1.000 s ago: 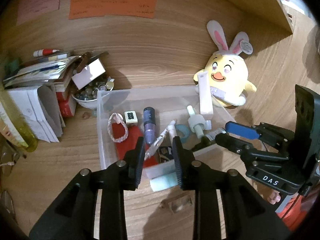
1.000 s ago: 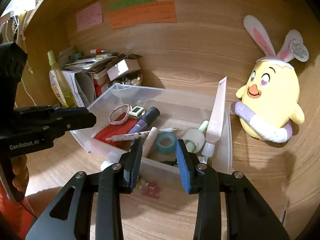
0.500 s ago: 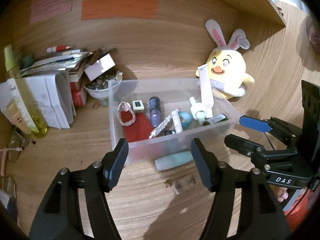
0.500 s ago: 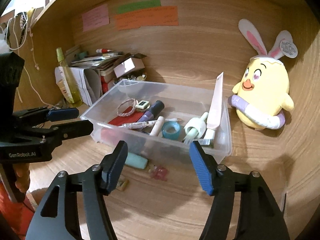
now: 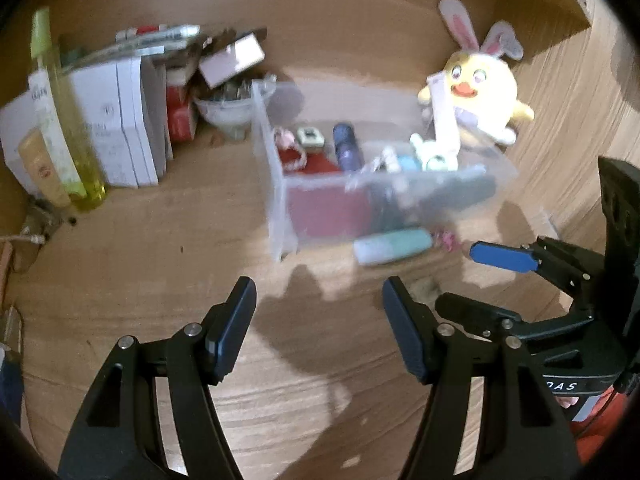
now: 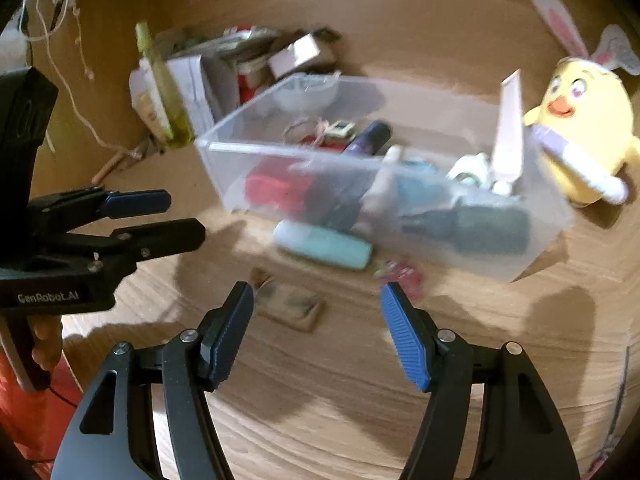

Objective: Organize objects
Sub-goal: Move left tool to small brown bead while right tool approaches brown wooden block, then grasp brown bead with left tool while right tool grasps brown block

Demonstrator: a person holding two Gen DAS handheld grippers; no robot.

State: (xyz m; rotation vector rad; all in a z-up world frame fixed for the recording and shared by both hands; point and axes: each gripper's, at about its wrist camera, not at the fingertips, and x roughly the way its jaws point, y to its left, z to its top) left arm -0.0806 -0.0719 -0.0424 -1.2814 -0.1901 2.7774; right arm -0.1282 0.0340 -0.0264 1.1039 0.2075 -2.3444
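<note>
A clear plastic bin [image 5: 280, 204] [image 6: 240, 160] stands on the wooden desk and holds several small items: a red pouch [image 5: 320, 168], a purple tube [image 5: 348, 148], a white tube [image 6: 508, 128]. A mint tube [image 5: 392, 246] [image 6: 324, 246], a pink clip [image 6: 400, 274] and a small flat card [image 6: 288, 306] lie on the desk in front of the bin. My left gripper [image 5: 320, 320] is open and empty, back from the bin. My right gripper [image 6: 316, 328] is open and empty above the card, and also shows in the left wrist view [image 5: 480, 280].
A yellow chick plush with bunny ears [image 5: 480, 84] [image 6: 580, 120] sits right of the bin. White boxes [image 5: 120, 120], a yellow-green bottle [image 5: 60, 112] and a bowl of small things [image 5: 228, 104] crowd the back left. Wooden walls enclose the desk.
Both grippers have opened wide and pulled back from the bin, which now looks smaller and farther away. The views are blurred by motion.
</note>
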